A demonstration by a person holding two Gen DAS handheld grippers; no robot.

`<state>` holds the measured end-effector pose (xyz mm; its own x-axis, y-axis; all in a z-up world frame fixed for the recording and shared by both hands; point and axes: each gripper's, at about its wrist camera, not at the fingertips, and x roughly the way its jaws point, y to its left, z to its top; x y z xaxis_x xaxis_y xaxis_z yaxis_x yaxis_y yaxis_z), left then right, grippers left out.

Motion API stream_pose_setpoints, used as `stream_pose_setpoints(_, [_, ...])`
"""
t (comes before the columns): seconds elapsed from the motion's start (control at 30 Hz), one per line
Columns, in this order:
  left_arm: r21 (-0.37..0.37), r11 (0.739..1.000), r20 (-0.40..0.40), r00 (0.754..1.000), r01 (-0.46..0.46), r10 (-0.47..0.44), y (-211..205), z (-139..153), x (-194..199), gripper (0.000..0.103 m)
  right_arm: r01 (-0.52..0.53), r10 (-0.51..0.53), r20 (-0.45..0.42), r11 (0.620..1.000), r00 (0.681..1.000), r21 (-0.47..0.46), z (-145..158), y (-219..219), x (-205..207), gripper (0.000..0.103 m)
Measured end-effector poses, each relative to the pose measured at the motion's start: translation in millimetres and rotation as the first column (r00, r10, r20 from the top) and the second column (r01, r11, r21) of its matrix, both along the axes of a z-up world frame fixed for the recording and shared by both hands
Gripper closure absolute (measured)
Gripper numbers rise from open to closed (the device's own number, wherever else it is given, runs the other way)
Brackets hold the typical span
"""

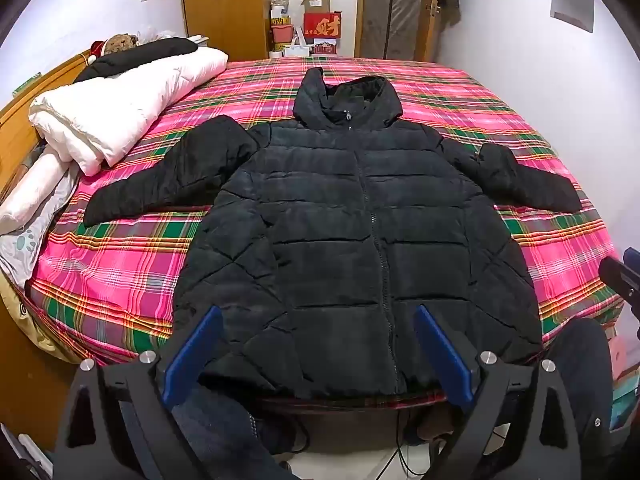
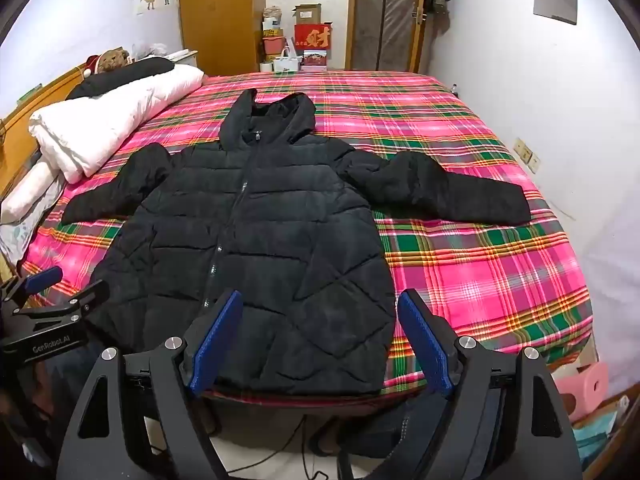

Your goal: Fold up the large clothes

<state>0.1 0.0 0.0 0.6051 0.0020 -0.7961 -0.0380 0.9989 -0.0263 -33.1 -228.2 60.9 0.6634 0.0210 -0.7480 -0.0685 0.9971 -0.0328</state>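
Note:
A black hooded puffer jacket (image 1: 352, 240) lies flat, front up and zipped, on the plaid bed (image 1: 120, 280), both sleeves spread out to the sides and the hood at the far end. It also shows in the right wrist view (image 2: 248, 248). My left gripper (image 1: 318, 320) is open and empty, held above the jacket's hem near the bed's front edge. My right gripper (image 2: 320, 304) is open and empty, above the hem's right part. The left gripper also appears at the left edge of the right wrist view (image 2: 60, 284).
A rolled white quilt (image 1: 120, 108) and pillows lie along the bed's left side by the wooden headboard (image 1: 24, 108). Boxes (image 1: 316, 20) stand beyond the bed's far end. A pink stool (image 2: 588, 384) stands at the lower right. Cables lie on the floor below.

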Motion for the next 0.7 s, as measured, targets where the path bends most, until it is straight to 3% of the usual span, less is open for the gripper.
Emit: stream_pose_setpoints(0.7, [0.002, 1.000, -0.006, 1.000, 0.000, 0.000, 0.6, -7.4, 0.8, 0.005, -0.009, 0.009, -0.034, 1.000, 0.999, -0.003, -12.0, 3.4, 5.0, 0.023])
